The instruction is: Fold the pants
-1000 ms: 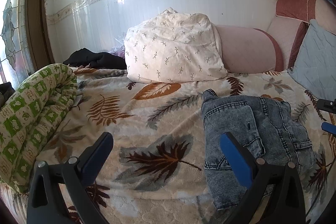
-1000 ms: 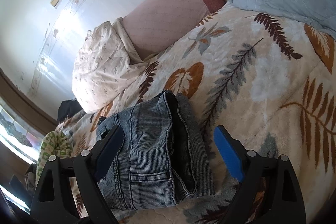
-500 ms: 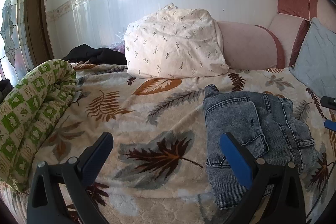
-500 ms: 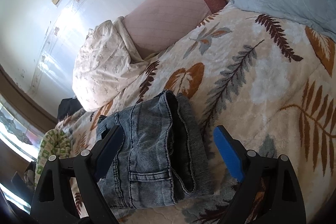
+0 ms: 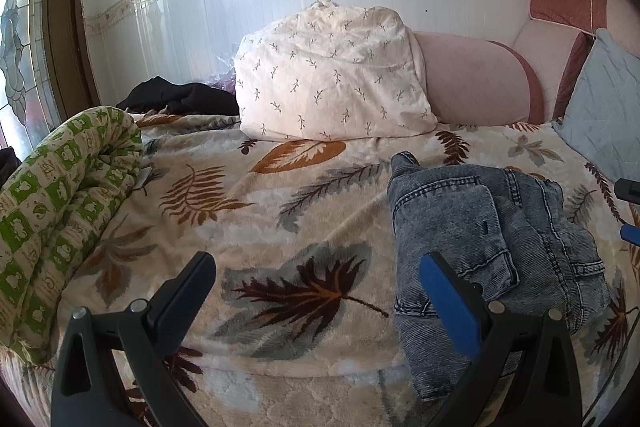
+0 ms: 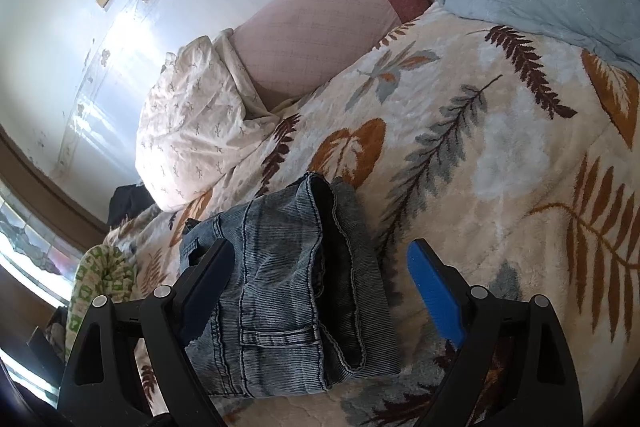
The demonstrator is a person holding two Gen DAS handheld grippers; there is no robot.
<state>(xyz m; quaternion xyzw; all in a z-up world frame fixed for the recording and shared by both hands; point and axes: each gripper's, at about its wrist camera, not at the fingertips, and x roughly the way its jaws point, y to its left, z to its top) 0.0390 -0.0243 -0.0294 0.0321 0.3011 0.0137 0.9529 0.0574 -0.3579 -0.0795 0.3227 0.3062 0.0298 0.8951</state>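
The grey-blue denim pants [image 5: 492,239] lie folded in a compact stack on the leaf-patterned blanket [image 5: 288,219], at the right in the left wrist view. In the right wrist view the pants [image 6: 288,283] lie low and centre, between and just beyond the fingers. My left gripper [image 5: 316,267] is open and empty, held above the blanket to the left of the pants. My right gripper [image 6: 318,259] is open and empty, hovering over the near edge of the pants. Its tips show at the right edge of the left wrist view [image 5: 630,211].
A rolled green-and-white quilt [image 5: 60,211] lies along the left of the bed. A white sprigged pillow [image 5: 332,75], a pink bolster [image 5: 476,83] and a pale blue cushion [image 5: 608,107] line the back and right. Dark clothing [image 5: 176,99] lies by the wall.
The left wrist view has tilted down a little, so the bed and wall appear slightly lower. The right gripper has barely moved. Both grippers stay open; the pants have not moved.
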